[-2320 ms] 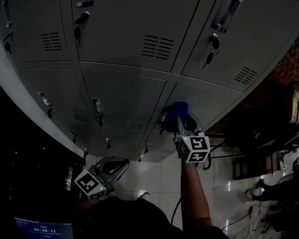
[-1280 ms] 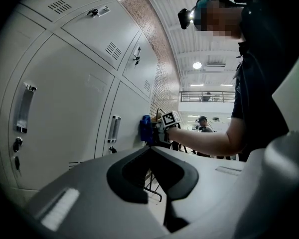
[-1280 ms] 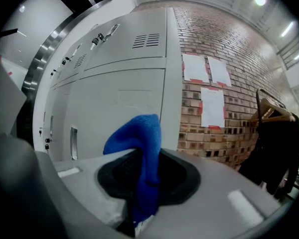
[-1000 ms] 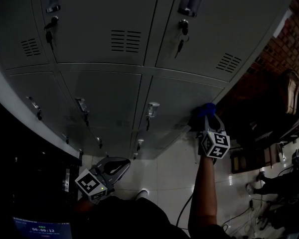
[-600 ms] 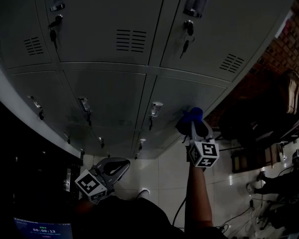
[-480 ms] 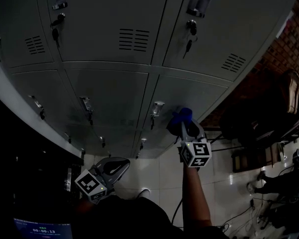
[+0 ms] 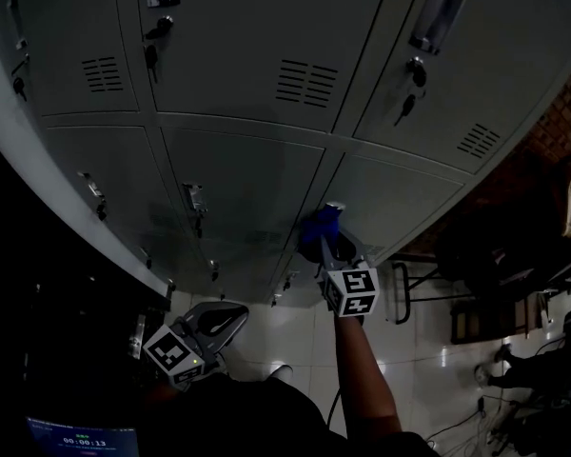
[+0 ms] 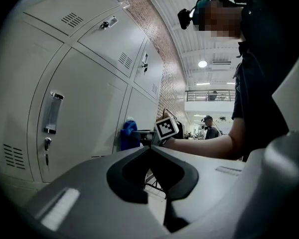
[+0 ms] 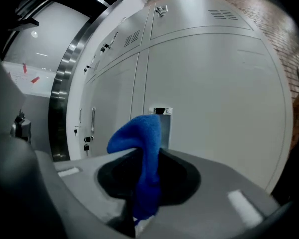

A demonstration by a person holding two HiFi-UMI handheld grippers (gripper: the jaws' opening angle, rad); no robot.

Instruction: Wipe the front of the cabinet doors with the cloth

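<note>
Swept back from the far edge of the lower door, the blue cloth (image 7: 320,225) now sits by the handle (image 7: 334,208) on that door's near side, just below centre in the head view. The right gripper (image 7: 325,246) has its jaws clamped on the cloth, a fold standing up between them in the right gripper view (image 9: 142,138), with the handle at 12 o'clock behind it. From the left gripper view the cloth (image 8: 129,133) looks pressed against the grey cabinet door (image 7: 404,193), though actual contact is hard to confirm. The left gripper (image 7: 226,318) hangs idle at 7 o'clock, well apart from the cabinet, its jaws together with nothing between them (image 8: 150,151).

The wipe appears to be mid-stroke on one door, with several doors not yet reached. To do it well, the cloth's bunched end should stay flat to the panel under even pressure, in overlapping passes. Near the handle and the hanging key, the hard jaws should be kept off the paint.
</note>
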